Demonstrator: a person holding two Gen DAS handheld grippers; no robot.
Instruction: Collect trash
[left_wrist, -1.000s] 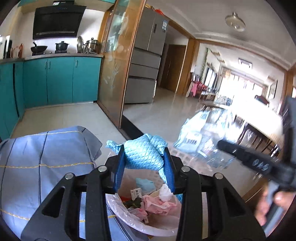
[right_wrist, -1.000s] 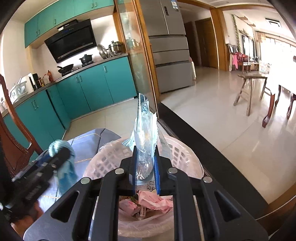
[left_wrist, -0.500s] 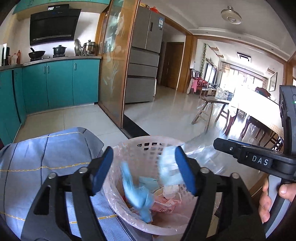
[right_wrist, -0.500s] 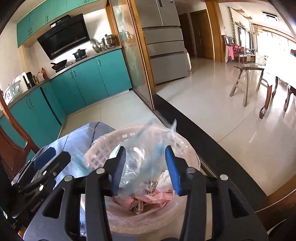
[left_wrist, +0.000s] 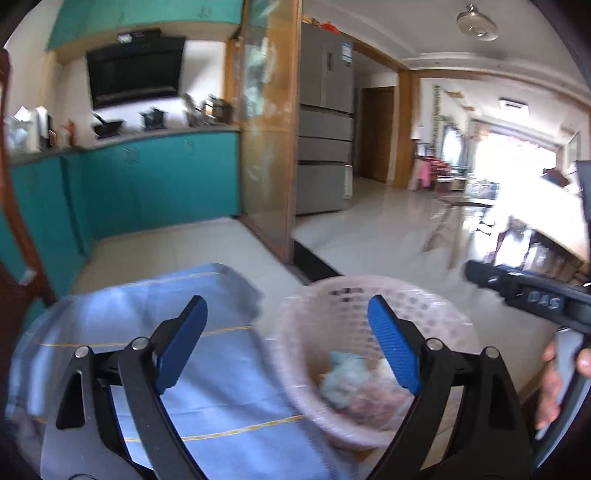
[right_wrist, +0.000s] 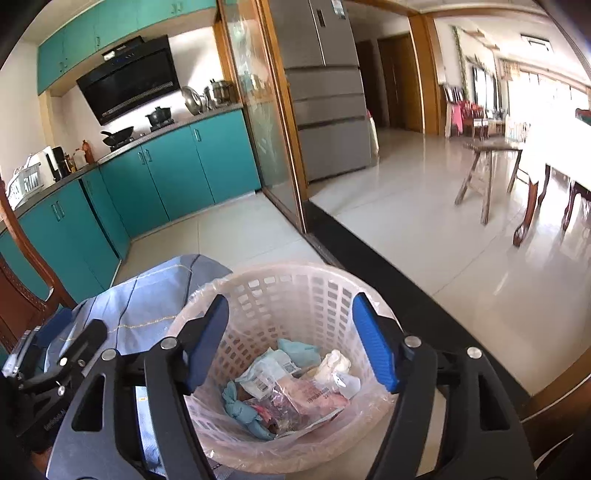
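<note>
A pale pink plastic basket (right_wrist: 295, 291) lined with a clear bag stands on a table under a blue cloth (right_wrist: 147, 306). Inside lie a knotted blue rag (right_wrist: 240, 410), a clear plastic wrapper (right_wrist: 266, 373), pink packaging (right_wrist: 310, 395) and white tissue (right_wrist: 334, 363). My right gripper (right_wrist: 290, 339) is open and empty just above the basket. My left gripper (left_wrist: 286, 345) is open and empty, above the cloth (left_wrist: 147, 314) at the basket's (left_wrist: 436, 314) left rim; this view is blurred. Each gripper shows in the other's view: the right (left_wrist: 524, 291), the left (right_wrist: 55, 358).
A wooden chair back (right_wrist: 22, 258) stands at the left. Teal kitchen cabinets (right_wrist: 166, 173), a glass partition (right_wrist: 266, 110) and a fridge (right_wrist: 325, 85) are behind. A tiled floor, a stool (right_wrist: 480, 173) and a dining table (right_wrist: 546, 147) lie to the right.
Both grippers opened. The blue rag fell from the left gripper and the clear wrapper from the right, into the basket. The left gripper has swung left.
</note>
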